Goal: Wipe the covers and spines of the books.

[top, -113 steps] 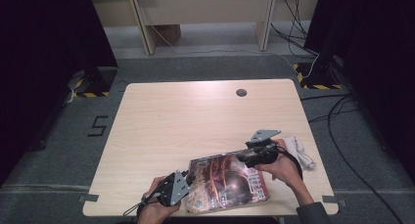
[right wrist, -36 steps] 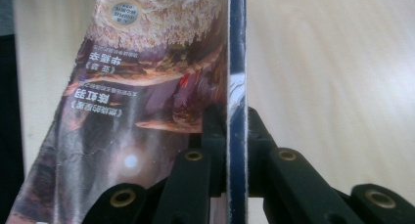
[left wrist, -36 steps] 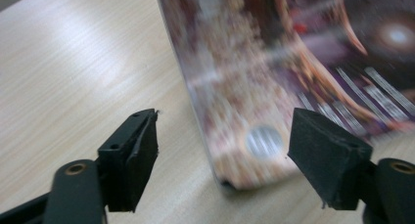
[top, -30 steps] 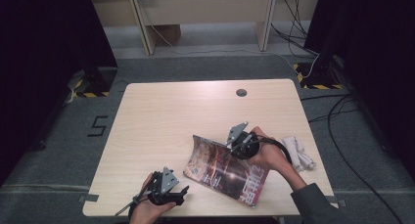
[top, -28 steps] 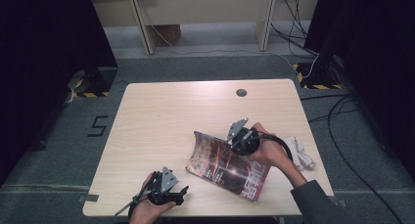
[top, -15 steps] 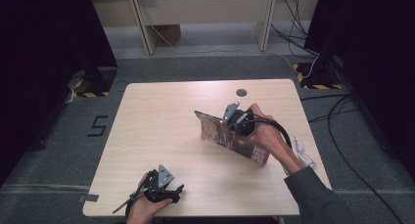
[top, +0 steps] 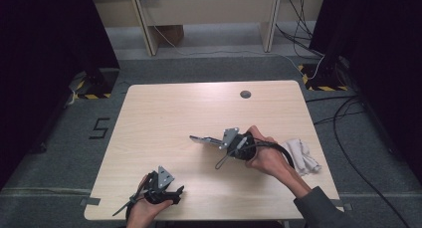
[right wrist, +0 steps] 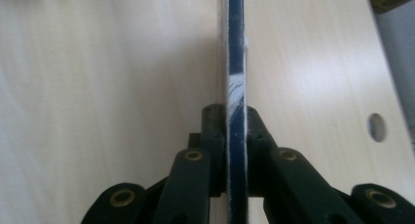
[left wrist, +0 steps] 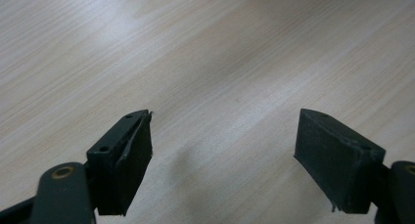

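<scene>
A thin magazine (top: 201,139) is held above the middle of the wooden table (top: 179,113), turned so that I see it edge-on. My right gripper (top: 225,141) is shut on its near end. In the right gripper view the blue and white edge of the magazine (right wrist: 236,48) runs straight up between the closed jaws of the right gripper (right wrist: 236,123). My left gripper (top: 175,193) rests low near the table's front edge, left of centre. In the left gripper view the left gripper (left wrist: 225,158) stands open over bare wood with nothing between its pads.
A crumpled white cloth (top: 301,156) lies near the table's right edge, behind the right hand. A round cable hole (top: 245,94) sits at the far middle of the table. Cables (top: 348,108) trail over the grey floor to the right.
The right gripper has lifted the magazine off the table's front, carried it toward the middle and turned it from tilted to edge-on. The left gripper has stayed at the front edge.
</scene>
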The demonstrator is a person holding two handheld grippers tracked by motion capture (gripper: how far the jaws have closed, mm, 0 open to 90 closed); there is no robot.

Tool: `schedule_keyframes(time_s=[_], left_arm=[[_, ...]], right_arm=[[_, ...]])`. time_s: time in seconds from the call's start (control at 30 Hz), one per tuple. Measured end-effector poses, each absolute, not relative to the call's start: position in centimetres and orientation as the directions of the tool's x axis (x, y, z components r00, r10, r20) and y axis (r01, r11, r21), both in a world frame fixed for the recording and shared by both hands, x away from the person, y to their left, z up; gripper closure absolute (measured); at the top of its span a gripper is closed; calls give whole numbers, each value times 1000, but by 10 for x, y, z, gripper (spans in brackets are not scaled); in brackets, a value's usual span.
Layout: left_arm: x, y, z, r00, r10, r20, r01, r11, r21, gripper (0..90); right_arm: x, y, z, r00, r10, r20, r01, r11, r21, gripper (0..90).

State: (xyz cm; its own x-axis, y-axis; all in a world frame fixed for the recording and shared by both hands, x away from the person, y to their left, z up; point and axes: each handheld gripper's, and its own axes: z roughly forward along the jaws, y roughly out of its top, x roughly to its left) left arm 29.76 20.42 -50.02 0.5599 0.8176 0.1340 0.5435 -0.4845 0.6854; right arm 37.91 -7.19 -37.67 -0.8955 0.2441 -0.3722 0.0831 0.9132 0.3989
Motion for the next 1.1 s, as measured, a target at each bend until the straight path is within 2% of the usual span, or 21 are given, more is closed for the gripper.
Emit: schedule_keyframes(time_s=[0.23,0.53,0.73,0.97,1.1], left_arm=[[299,207,-500,549,825,136,550,-479,684,214],[301,209,-501,538,831,141,550,-473,688,215],[301,210,-500,528,837,140,550,-463,695,214],[302,212,-498,508,850,138,544,-441,713,214],[303,212,-497,494,858,139,545,-430,720,214]], right_arm=[[359,-70,-412,-929,197,-314,55,911,408,836],[339,-71,-459,-946,201,-255,75,900,430,811],[334,-73,-466,-941,227,-252,91,885,457,784],[326,-76,-475,-939,250,-236,113,873,475,701],[326,-80,-479,-941,279,-193,149,850,506,658]])
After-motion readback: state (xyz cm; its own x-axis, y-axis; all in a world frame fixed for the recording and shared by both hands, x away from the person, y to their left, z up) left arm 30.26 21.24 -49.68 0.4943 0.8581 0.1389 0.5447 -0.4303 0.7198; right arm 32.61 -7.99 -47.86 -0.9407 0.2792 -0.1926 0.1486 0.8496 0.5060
